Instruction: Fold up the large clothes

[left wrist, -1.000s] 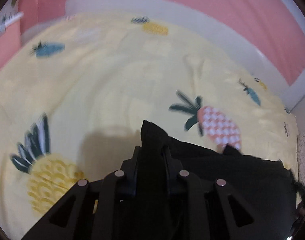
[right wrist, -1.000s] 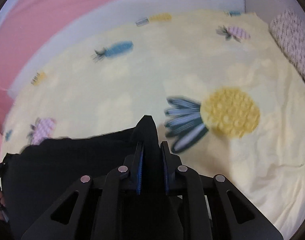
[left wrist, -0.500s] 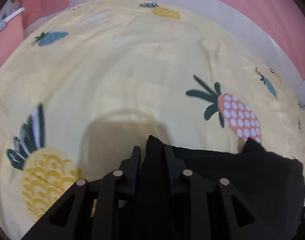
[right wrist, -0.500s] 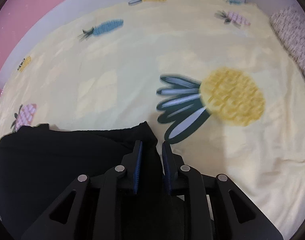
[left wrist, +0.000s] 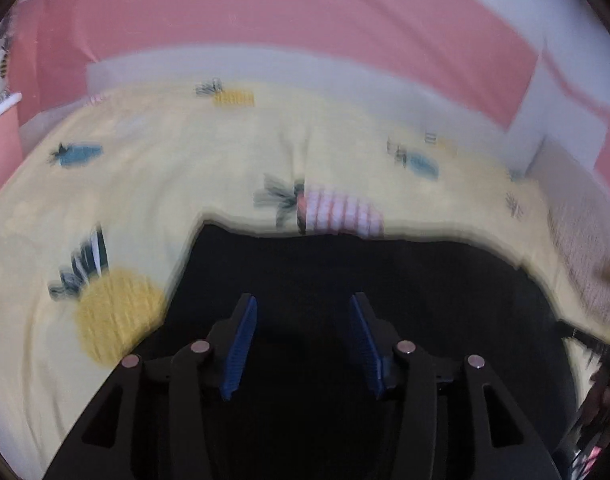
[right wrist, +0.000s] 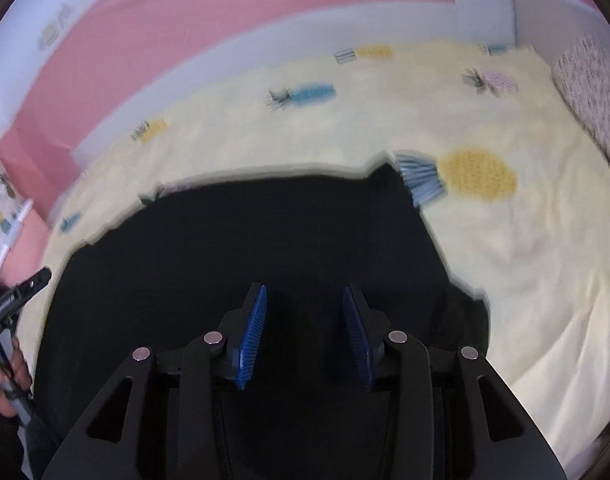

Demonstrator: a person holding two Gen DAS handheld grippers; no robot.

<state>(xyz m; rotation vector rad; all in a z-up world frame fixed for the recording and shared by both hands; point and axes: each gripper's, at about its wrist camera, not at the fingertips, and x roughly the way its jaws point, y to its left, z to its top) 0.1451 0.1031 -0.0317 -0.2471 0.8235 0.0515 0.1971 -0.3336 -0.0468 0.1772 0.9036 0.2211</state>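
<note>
With its blue-padded jaws spread wide and nothing between them, the left gripper (left wrist: 303,300) hangs over the black garment (left wrist: 345,280). Likewise the right gripper (right wrist: 303,292) stands spread apart and empty above the same garment (right wrist: 245,248). That garment lies flat on the near part of a yellow bedsheet (left wrist: 165,152) printed with pineapples. Its far edge runs roughly straight across both views. Beyond the sheet stands a pink wall (left wrist: 265,12). Both views are blurred.
</note>
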